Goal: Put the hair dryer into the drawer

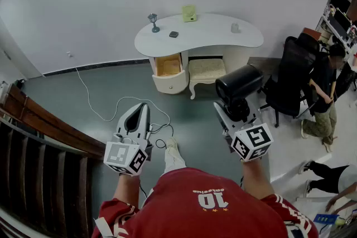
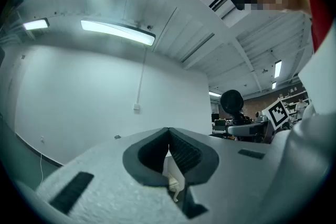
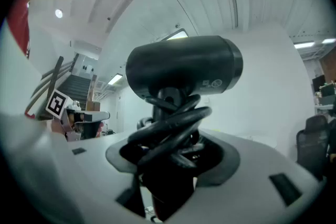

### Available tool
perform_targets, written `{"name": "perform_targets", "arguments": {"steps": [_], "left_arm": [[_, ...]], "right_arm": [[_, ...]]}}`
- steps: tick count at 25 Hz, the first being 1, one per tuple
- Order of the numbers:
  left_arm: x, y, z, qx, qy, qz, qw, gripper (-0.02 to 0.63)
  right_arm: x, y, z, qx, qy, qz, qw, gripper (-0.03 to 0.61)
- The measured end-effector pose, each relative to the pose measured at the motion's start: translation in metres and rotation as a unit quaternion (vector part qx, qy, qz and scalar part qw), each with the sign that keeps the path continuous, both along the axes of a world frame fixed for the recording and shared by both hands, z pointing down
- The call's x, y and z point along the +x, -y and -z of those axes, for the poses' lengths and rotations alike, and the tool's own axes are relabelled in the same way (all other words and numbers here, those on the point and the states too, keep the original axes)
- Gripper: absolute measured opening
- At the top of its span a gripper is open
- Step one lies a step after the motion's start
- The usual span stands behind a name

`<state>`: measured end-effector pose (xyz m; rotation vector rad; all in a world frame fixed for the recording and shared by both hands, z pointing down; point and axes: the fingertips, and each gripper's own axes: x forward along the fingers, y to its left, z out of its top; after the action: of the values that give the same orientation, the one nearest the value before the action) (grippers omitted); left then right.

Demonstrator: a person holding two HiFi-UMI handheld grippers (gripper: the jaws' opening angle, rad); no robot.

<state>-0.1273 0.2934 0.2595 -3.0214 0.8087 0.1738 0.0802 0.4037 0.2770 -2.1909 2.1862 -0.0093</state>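
A black hair dryer with its cord wound round the handle stands up from my right gripper, which is shut on that handle. In the right gripper view the dryer's barrel lies crosswise above the jaws of the right gripper, and the coiled cord fills the gap. My left gripper is held out at the left, its jaws meeting at the tip with nothing in them; the left gripper shows the same. Across the floor a white desk has an open drawer with a wooden inside.
A cushioned stool sits under the desk beside the drawer. A black office chair and a person are at the right. A white cable trails over the floor. A wooden stair railing runs along the left.
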Motion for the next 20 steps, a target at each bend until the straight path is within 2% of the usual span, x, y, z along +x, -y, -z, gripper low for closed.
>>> {"name": "perform_targets", "arguments": {"steps": [13,20], "left_arm": [[0.0000,-0.0003,-0.0007,0.000,-0.003,-0.003,1.0000,0.000],[0.0054,0.0023,-0.0050,0.000,0.000,-0.007,1.0000,0.000]], "right_arm": [[-0.0101,0.0043,0.0007,0.003,0.001,0.012,1.000,0.256],[-0.0025,0.0064,-0.0027,0.002,0.018,0.007,1.000,0.255]]}}
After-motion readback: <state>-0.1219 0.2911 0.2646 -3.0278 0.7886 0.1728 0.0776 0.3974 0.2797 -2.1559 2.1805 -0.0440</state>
